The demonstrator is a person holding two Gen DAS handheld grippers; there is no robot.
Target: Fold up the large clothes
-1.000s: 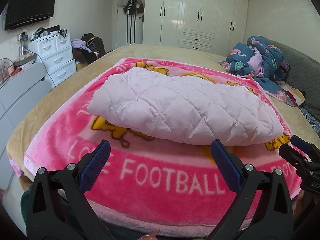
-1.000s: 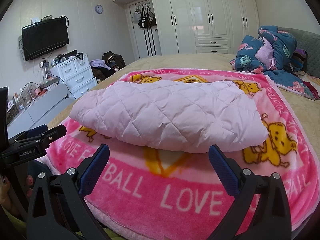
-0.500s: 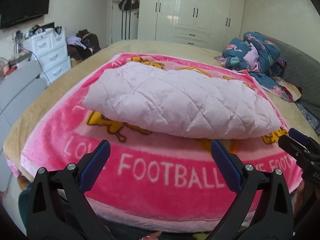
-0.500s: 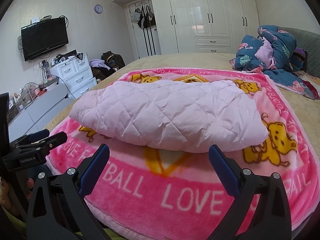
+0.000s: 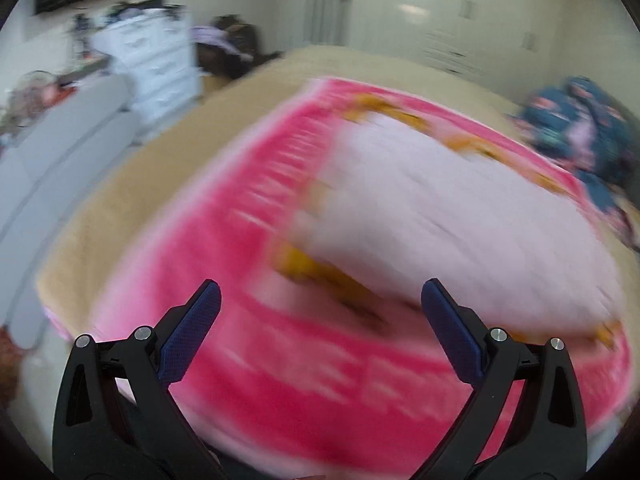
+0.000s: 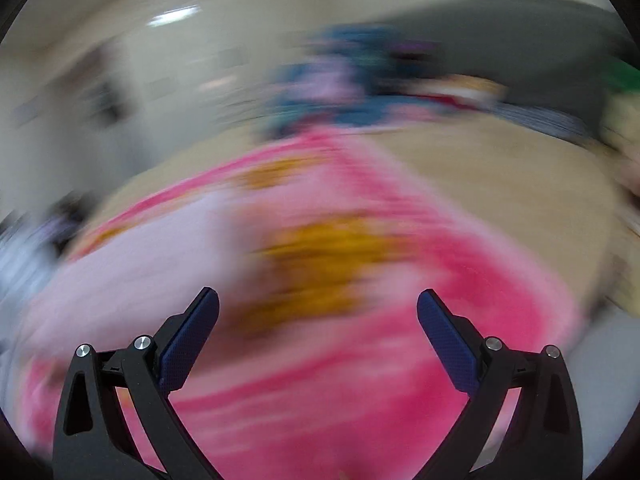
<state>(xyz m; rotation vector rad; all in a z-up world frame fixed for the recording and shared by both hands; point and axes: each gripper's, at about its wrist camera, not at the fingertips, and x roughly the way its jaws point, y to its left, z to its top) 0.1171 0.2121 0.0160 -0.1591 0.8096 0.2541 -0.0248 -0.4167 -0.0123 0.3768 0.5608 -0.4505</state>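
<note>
A folded pale pink quilted garment point(image 5: 452, 220) lies on a bright pink printed blanket point(image 5: 224, 264) spread over the bed. Both views are heavily motion-blurred. My left gripper point(image 5: 320, 296) is open and empty, above the blanket's near edge, with the garment ahead and to the right. In the right wrist view the garment point(image 6: 132, 280) lies at the left and the blanket point(image 6: 460, 280) runs under my right gripper point(image 6: 318, 300), which is open and empty.
A tan bed sheet point(image 5: 132, 200) surrounds the blanket. A heap of blue patterned bedding point(image 5: 580, 132) sits at the far right and also shows in the right wrist view point(image 6: 344, 92). White drawers point(image 5: 148, 60) and a grey bench point(image 5: 56, 168) stand left of the bed.
Both grippers have swung quickly, blurring the views: the left one now faces the bed's left side, the right one the bed's right side. Both stay open.
</note>
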